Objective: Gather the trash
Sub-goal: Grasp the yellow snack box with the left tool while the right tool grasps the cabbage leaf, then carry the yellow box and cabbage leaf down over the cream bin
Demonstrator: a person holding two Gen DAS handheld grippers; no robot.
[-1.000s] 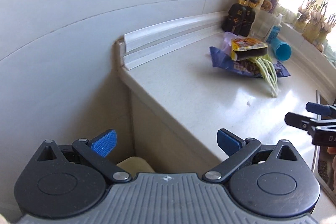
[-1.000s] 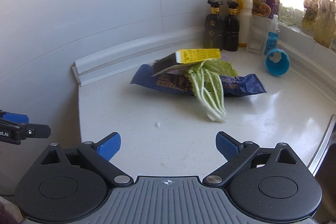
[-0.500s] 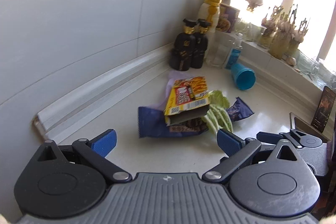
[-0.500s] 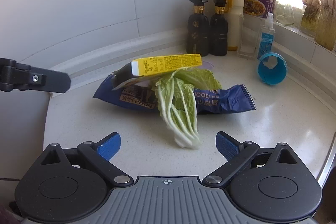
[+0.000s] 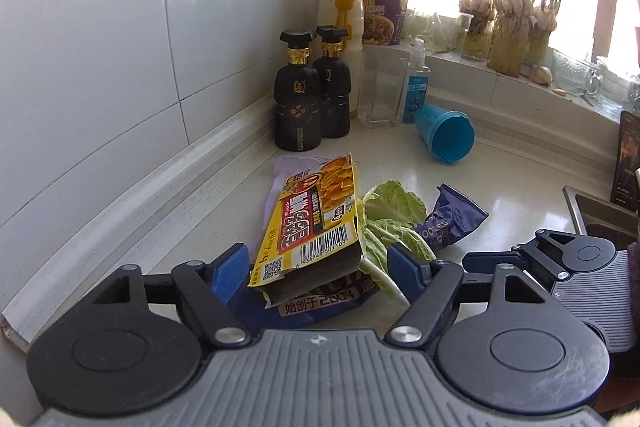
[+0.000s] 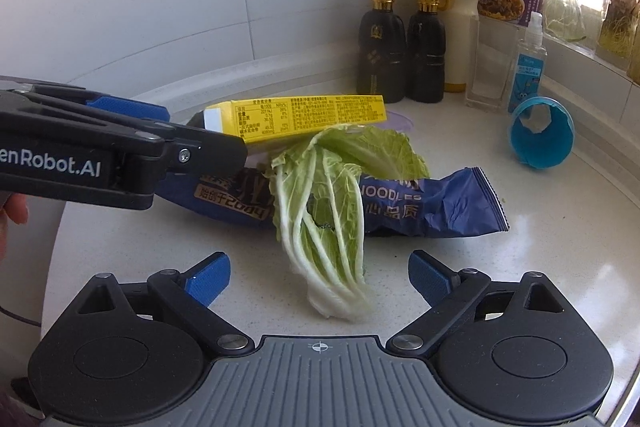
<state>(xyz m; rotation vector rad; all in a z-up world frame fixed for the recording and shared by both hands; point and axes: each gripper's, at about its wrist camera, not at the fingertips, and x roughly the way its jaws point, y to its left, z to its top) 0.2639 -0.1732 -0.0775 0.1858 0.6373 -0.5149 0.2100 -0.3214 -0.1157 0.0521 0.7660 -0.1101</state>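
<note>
Left wrist view: 1 second ago only wall and counter edge lay ahead — now the yellow box sits between the left gripper pads, jaws closing, not yet pressing. Right gripper — jaws wide, empty; cabbage leaf just ahead, over the blue noodle wrapper, nearer than before.

The left tool points downward, its jaws closing, the blue pads not yet pressing on what lies between them. At its 3 o'clock, the right tool also tilts downward, jaws spread wide and gripping nothing.
</note>
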